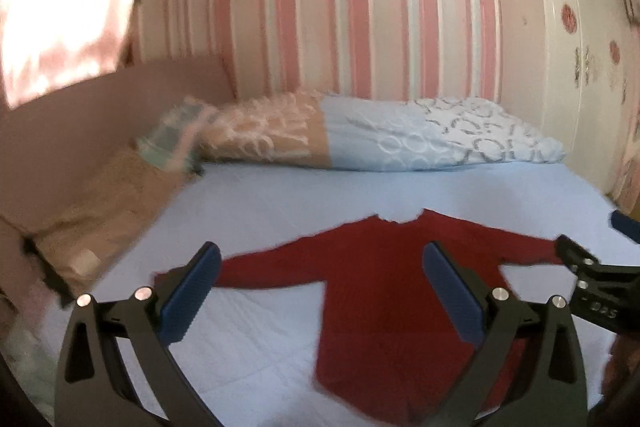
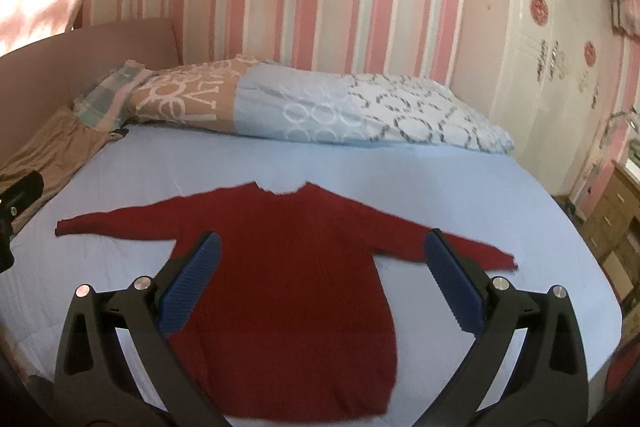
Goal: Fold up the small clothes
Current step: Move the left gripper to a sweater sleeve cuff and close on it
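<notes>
Right wrist: both sweater (image 2: 288, 267) cuffs (unobstructed).

Soft pink daylight from upper left, blown-out glare there, motion blur, fisheye-bent dark edges

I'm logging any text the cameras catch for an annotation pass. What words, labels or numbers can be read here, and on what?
"LOVE"-like large white letters, only partly legible, on the tan part of the folded duvet.
Small white marking on the right tongs, seen from the left wrist: too blurred to read.
Red sweater: no text visible.
</notes>
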Action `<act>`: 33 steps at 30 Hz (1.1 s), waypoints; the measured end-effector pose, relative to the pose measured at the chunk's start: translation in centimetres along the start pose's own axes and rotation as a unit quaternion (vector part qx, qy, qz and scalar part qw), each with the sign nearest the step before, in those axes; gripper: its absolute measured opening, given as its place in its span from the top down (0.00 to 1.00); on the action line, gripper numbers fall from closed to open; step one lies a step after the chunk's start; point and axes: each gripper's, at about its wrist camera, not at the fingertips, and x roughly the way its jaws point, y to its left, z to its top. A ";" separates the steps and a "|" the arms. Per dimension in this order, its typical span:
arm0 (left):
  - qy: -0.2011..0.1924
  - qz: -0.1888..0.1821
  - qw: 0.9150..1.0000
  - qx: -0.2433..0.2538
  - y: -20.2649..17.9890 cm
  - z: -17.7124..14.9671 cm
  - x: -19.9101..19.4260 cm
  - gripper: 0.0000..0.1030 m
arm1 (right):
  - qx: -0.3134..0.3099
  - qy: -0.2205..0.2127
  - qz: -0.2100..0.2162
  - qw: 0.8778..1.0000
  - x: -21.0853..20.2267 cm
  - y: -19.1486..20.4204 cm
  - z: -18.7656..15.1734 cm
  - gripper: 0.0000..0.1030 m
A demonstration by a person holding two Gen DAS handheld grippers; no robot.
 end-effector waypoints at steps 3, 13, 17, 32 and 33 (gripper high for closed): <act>0.101 -0.029 0.994 -0.008 2.5 -0.5 3.8 0.02 | -0.009 -0.001 0.017 1.000 2.3 2.2 1.1 0.03; 0.111 0.091 0.989 -0.042 11.2 -2.5 10.5 0.02 | -0.047 0.022 0.046 0.998 10.0 9.1 2.2 0.03; 0.119 0.120 0.983 -0.074 16.3 -3.6 13.9 0.02 | -0.054 0.027 0.064 0.996 13.0 11.5 2.2 0.03; 0.154 0.155 0.960 -0.176 29.6 -10.7 23.7 0.02 | -0.067 0.046 0.068 0.994 23.4 16.1 0.8 0.03; 0.154 0.157 0.959 -0.180 30.1 -11.0 24.1 0.02 | -0.063 0.047 0.070 0.994 23.7 16.0 0.7 0.03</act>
